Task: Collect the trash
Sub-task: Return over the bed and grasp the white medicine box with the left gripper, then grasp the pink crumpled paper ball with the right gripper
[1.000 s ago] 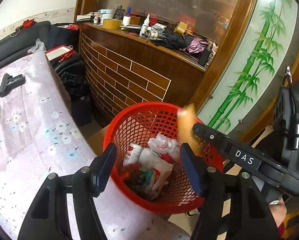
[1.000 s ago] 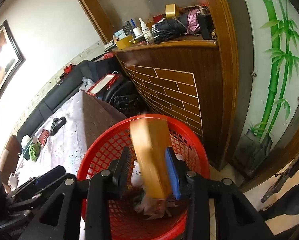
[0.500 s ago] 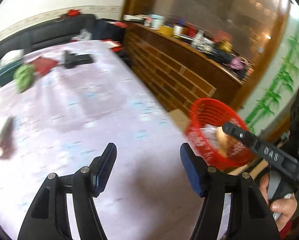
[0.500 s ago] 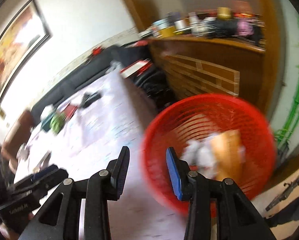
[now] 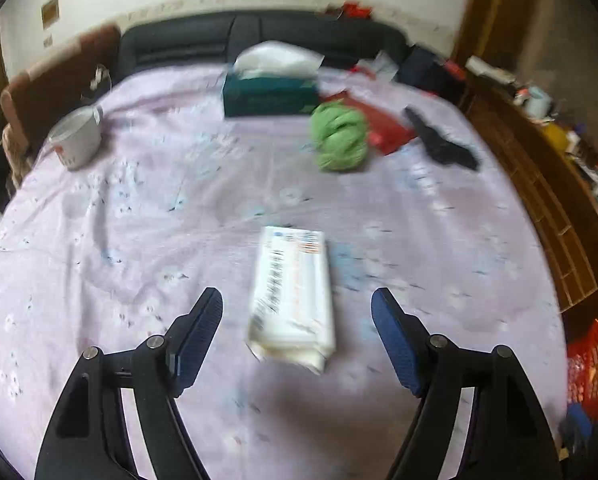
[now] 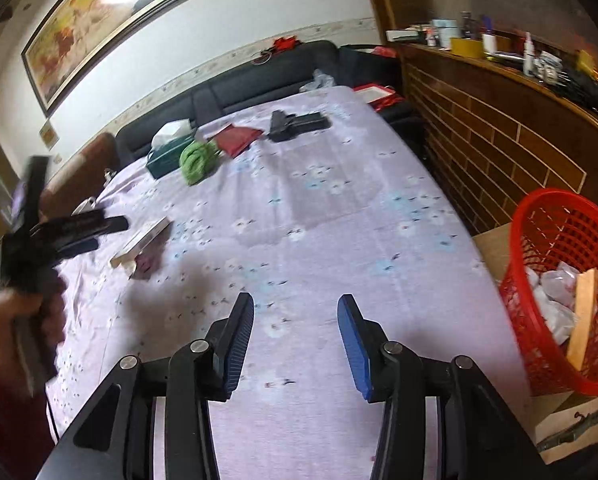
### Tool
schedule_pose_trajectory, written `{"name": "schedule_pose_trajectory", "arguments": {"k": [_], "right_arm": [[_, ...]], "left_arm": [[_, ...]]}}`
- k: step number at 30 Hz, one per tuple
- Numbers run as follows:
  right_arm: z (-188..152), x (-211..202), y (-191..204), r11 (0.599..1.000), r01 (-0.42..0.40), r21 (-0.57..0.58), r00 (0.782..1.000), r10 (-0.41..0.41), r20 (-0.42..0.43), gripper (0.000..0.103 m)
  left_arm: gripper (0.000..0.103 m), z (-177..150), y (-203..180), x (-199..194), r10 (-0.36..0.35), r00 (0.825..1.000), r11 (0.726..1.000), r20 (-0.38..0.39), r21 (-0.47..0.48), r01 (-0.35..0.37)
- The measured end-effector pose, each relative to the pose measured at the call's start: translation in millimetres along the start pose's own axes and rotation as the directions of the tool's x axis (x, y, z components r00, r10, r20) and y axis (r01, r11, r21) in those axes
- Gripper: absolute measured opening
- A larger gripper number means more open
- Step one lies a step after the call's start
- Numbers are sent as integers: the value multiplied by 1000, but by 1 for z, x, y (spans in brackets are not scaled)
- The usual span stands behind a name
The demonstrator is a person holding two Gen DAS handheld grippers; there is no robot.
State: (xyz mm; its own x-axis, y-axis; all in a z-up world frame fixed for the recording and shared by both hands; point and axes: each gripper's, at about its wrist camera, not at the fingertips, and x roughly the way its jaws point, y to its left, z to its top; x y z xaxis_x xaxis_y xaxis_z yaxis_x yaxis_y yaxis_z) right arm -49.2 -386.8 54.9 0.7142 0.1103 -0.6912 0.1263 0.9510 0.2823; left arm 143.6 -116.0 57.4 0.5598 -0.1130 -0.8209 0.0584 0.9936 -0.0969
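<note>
A flat white printed box [image 5: 293, 292] lies on the lilac flowered tablecloth [image 5: 159, 208], directly between and just beyond the fingers of my left gripper [image 5: 297, 334], which is open and empty. In the right wrist view the same box [image 6: 141, 242] shows at the left, with the left gripper [image 6: 95, 230] held by a hand above it. My right gripper [image 6: 295, 338] hovers open over bare cloth. The red mesh basket [image 6: 539, 240] stands off the table's right edge on a cardboard box, holding white wrappers and a tan carton [image 6: 583, 312].
Further back on the table are a green cloth bundle [image 5: 341, 136], a teal tissue box [image 5: 269, 92], a red pouch [image 5: 387, 128], a black gun-shaped item [image 5: 439, 144] and a white mug [image 5: 77, 140]. A dark sofa lines the far wall; a cluttered wooden counter [image 6: 499, 92] runs along the right.
The tan carton left my right gripper and now lies in the basket. Both grippers swung left, away from the basket to the table; the left one now faces the white box.
</note>
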Motion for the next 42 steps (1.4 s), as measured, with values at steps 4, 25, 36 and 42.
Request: {"name": "schedule_pose_trajectory", "arguments": {"k": [4, 25, 36, 42], "right_arm": [[-5, 7, 7, 1000, -1, -17, 1000, 0, -22, 47], [20, 58, 106, 975, -186, -124, 973, 166, -158, 47], [42, 172, 197, 963, -208, -171, 955, 163, -247, 42], [32, 183, 213, 960, -154, -233, 970, 102, -221, 36]], "left_arm": [[75, 11, 3, 43, 29, 994, 1000, -109, -5, -30], [51, -55, 82, -29, -129, 990, 984, 53, -117, 134], [51, -99, 89, -38, -51, 989, 996, 139, -67, 61], [51, -99, 101, -31, -44, 984, 993, 174, -101, 62]]}}
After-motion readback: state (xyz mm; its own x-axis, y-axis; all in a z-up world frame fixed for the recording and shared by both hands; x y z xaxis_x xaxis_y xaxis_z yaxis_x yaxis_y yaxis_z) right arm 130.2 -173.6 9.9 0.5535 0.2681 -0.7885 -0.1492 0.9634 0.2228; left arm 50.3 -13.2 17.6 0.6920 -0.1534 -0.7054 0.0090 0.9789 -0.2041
